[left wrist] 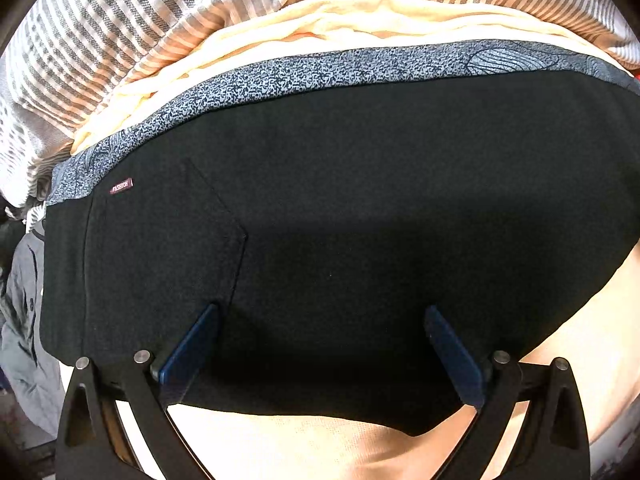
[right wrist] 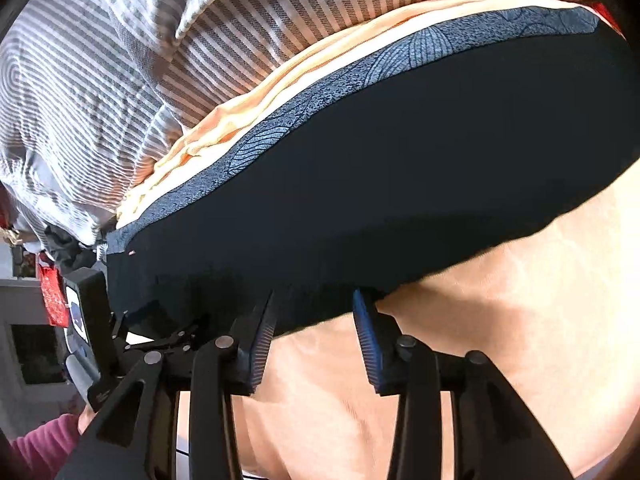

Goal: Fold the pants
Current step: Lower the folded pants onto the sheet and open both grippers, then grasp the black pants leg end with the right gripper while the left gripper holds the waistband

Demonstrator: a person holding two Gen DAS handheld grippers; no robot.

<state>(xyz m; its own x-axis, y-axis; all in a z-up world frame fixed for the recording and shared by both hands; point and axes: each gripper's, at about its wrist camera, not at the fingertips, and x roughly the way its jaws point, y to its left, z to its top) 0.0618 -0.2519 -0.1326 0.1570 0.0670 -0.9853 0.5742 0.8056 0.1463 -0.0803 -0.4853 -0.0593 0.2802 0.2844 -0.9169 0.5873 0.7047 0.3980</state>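
The black pants (left wrist: 340,180) lie flat and folded on a peach sheet (left wrist: 320,440), with a back pocket (left wrist: 168,240) and a small red label (left wrist: 121,186) at the left. My left gripper (left wrist: 322,310) points straight down over their near part, jaws wide open, with only flat cloth below. In the right wrist view the pants (right wrist: 400,160) run from lower left to upper right. My right gripper (right wrist: 316,296) stands partly open at their near edge. Its blue pads (right wrist: 370,340) are apart from the cloth and grip nothing.
A blue-grey patterned cloth (left wrist: 320,68) and a cream garment (left wrist: 280,28) lie just beyond the pants. A grey-and-white striped blanket (right wrist: 120,60) is bunched behind them. The other gripper's body (right wrist: 88,308), a hand and a magenta sleeve (right wrist: 40,444) show at lower left. Bare sheet (right wrist: 480,340) lies nearer.
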